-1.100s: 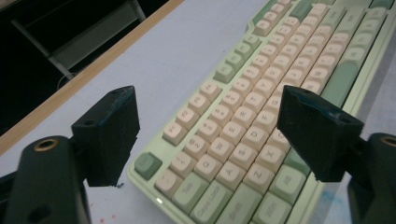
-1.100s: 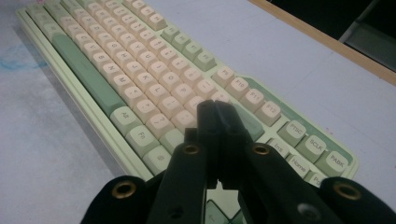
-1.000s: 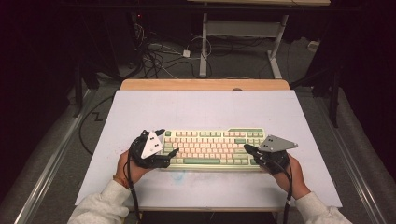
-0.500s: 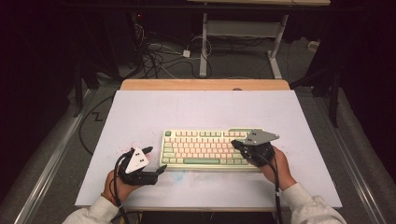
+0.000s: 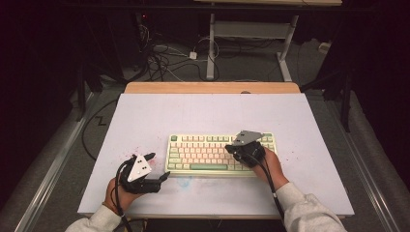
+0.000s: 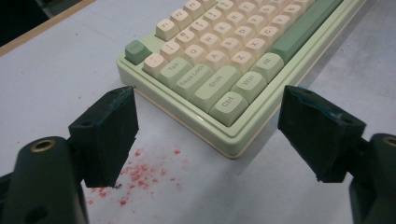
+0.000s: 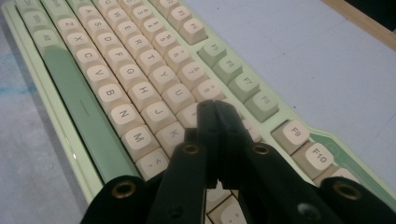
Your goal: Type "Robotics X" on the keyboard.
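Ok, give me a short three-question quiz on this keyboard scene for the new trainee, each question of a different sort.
1. True or false: the right gripper is shut, with nothing between its jaws.
2. Which gripper hangs over the keys of the keyboard? A) the left gripper B) the right gripper C) both
3. Fill in: the red specks on the table lie near the keyboard's ____ end, as the high view shows it.

Key:
1. True
2. B: the left gripper is open beside the keyboard's corner, over the table.
3. Left
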{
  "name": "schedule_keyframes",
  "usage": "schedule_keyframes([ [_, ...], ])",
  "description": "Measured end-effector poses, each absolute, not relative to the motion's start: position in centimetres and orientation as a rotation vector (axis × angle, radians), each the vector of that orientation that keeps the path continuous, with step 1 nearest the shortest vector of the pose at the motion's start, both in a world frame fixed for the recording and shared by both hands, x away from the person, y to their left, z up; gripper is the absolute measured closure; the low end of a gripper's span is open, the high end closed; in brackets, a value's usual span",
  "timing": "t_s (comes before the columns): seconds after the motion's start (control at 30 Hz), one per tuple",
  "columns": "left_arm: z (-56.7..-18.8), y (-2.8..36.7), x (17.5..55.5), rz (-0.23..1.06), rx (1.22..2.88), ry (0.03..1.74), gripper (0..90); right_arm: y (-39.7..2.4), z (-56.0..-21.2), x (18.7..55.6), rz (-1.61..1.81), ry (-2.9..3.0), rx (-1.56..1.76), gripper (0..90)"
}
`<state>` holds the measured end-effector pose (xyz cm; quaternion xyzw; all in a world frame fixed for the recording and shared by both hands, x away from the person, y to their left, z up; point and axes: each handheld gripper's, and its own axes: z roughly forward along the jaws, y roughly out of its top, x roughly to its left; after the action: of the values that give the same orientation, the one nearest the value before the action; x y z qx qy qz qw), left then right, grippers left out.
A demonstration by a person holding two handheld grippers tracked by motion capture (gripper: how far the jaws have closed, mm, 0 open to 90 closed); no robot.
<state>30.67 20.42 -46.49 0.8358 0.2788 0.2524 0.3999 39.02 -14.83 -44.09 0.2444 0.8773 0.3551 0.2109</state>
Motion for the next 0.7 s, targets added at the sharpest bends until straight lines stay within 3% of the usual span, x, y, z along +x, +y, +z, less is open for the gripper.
schedule_keyframes([
  [0.7, -46.6, 20.3, 30.7, 0.641, 2.155, 0.678, 20.6, -13.9, -44.4, 39.5, 0.931, 2.431, 0.707, 90.0],
])
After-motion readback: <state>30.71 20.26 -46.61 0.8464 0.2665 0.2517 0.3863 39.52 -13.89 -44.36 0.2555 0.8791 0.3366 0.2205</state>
